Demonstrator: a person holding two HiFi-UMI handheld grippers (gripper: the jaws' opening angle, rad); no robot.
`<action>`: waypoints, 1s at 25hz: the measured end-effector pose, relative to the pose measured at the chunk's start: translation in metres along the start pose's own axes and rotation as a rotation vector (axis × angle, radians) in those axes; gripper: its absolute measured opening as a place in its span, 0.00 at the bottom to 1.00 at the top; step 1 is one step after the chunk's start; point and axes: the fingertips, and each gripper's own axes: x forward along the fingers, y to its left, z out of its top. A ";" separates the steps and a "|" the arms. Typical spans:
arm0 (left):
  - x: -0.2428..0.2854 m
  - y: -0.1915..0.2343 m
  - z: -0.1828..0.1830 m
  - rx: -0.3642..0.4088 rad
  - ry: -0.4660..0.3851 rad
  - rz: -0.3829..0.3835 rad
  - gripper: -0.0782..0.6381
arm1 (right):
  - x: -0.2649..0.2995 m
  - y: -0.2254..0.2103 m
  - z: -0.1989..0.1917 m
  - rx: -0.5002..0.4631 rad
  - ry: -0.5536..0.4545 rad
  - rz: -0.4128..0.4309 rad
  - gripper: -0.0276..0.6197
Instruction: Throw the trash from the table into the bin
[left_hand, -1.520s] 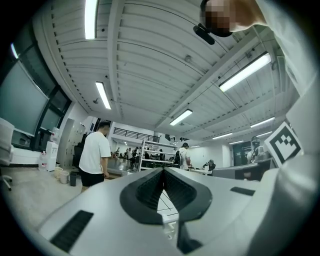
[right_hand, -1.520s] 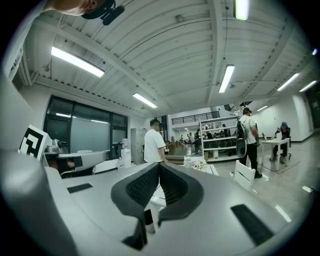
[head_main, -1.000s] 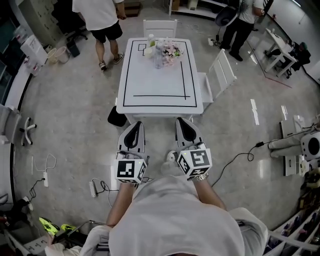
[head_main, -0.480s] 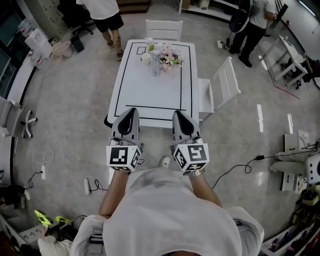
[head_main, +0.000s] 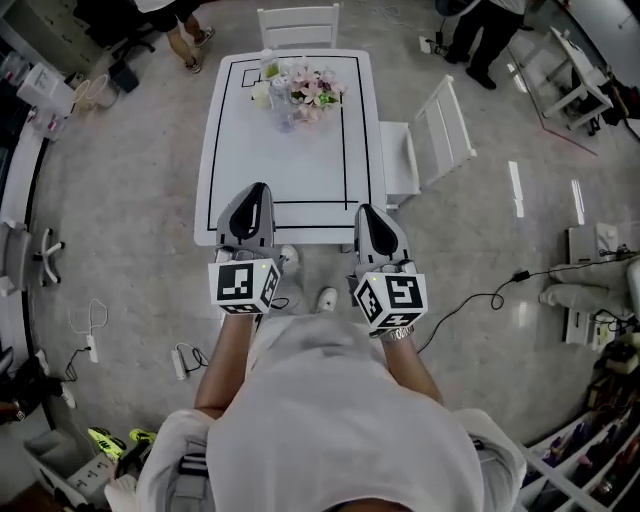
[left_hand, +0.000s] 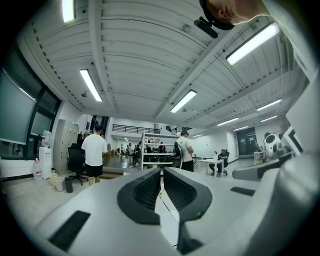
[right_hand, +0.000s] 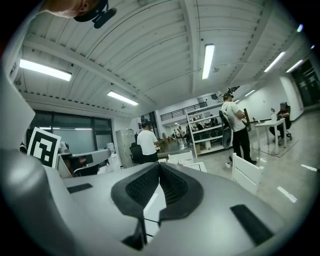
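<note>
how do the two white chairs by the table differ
The far chair stands at the table's short end; the side chair stands at its long right side. The far chair's seat is hidden, only its back shows; the side chair's seat shows fully. Both are white, slat-backed and unoccupied.

Past both tongs, the cluster (head_main: 283, 98) at the tabletop's (head_main: 300, 165) far end is too small to sort: only flowers (head_main: 313, 88) read clearly. The left tongs (head_main: 257, 190) and right tongs (head_main: 363, 211) cover parts of the near edge. Farther off, a person (head_main: 186, 32) and a second person (head_main: 488, 30) are cut off by the top edge.
</note>
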 end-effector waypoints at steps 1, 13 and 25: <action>0.010 0.003 -0.003 -0.002 0.002 0.000 0.12 | 0.004 -0.006 0.000 -0.004 0.003 -0.017 0.06; 0.168 0.073 -0.041 -0.014 0.062 -0.032 0.20 | 0.106 -0.063 -0.002 -0.041 0.087 -0.223 0.06; 0.288 0.123 -0.108 0.005 0.162 -0.098 0.41 | 0.190 -0.066 -0.029 -0.039 0.200 -0.311 0.06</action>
